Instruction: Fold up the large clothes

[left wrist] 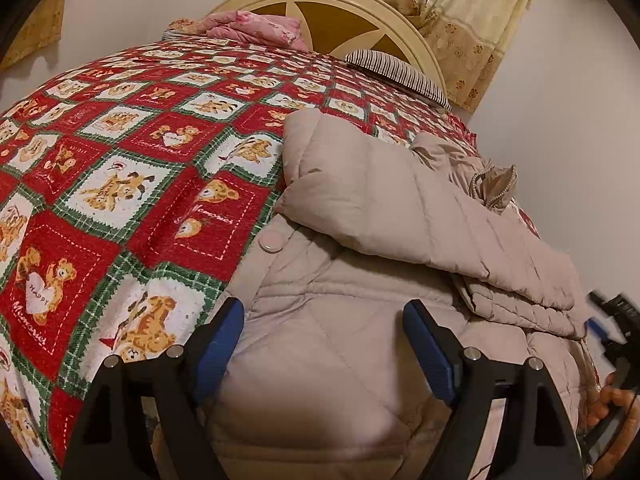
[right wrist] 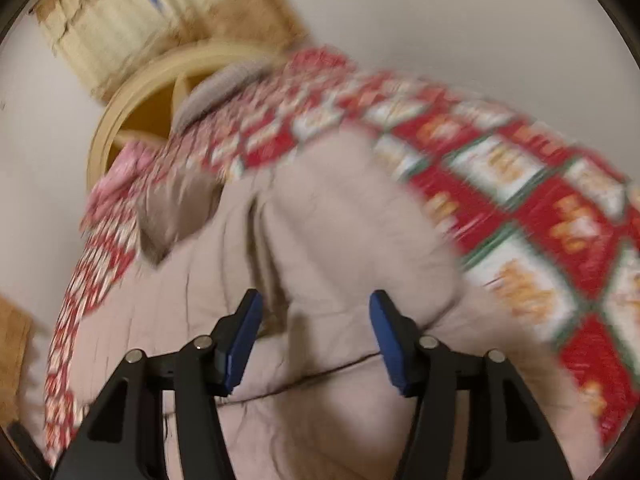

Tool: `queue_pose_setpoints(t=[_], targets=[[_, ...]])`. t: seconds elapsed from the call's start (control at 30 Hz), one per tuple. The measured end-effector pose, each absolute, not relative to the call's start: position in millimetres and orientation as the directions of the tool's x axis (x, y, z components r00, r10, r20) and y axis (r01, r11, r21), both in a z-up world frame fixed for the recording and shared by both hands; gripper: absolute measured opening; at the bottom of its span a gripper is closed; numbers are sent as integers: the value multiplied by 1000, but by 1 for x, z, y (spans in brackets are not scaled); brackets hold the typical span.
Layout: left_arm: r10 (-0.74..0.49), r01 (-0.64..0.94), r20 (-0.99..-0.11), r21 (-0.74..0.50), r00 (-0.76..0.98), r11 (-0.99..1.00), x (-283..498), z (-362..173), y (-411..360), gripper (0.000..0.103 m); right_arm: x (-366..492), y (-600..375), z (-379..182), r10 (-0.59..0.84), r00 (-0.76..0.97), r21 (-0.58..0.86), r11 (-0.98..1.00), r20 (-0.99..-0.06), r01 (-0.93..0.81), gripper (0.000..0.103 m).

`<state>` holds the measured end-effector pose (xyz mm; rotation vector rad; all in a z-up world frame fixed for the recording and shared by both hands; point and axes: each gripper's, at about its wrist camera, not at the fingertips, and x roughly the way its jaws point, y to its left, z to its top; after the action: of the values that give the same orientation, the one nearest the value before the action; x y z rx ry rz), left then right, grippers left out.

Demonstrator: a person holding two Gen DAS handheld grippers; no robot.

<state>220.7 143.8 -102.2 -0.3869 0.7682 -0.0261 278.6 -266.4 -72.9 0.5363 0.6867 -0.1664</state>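
A large beige quilted puffer jacket lies on a bed covered by a red, green and white teddy-bear quilt. The jacket is padded in stitched panels, with a round pale snap button at one edge and a sleeve or side panel folded over across its body, making a thick layered ridge. At its far end a small bunched part with a zipper edge stands up. The jacket sits along the side of the bed nearer the plain wall, its lower part reaching toward the cameras.

The left gripper hovers over the jacket's near, lower panel with its blue-padded jaws set wide apart; fabric shows between and below them, but the pads do not press on it. At the right edge of the left wrist view, a hand holds the other tool beside the jacket.

The right wrist view is smeared by motion. The right gripper points down at the jacket near the folded layer, its jaws apart with nothing pinched between them.

Beyond the jacket, a striped pillow and a pink bundle of cloth rest by the cream headboard, with a pale curtain behind.
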Motion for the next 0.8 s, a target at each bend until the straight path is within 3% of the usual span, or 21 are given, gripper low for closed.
queue_pose_setpoints(t=[0.1,0.23,0.33,0.43,0.6,0.7,0.8], targets=[[-161,-114,-675,-343,720,932,221,-103,143,84,275,-245,-42,4,835,331,919,-550,214,66],[-158,-110,-679,-335,717,936,222,-103,142,85,308,-205,-48,55,789,164,985,-612,59,66],[-164,-107,-676,-341,719,934,222,-103,142,86,334,-196,-86,-13,691,68,994,-723,89,67],[-170,-100,-676,-341,717,935,223,-104,140,89,345,-212,-106,51,645,145,985,-762,93,72],[-160,-91,-689,-313,707,945,226,-104,135,93,354,-205,-103,45,625,104,993,-779,59,83],[-181,-85,-678,-339,712,937,224,-104,139,93,345,-211,-90,91,598,147,988,-796,46,78],[-232,-71,-645,-408,728,910,219,-104,149,93,284,-229,-40,152,732,239,971,-664,15,76]])
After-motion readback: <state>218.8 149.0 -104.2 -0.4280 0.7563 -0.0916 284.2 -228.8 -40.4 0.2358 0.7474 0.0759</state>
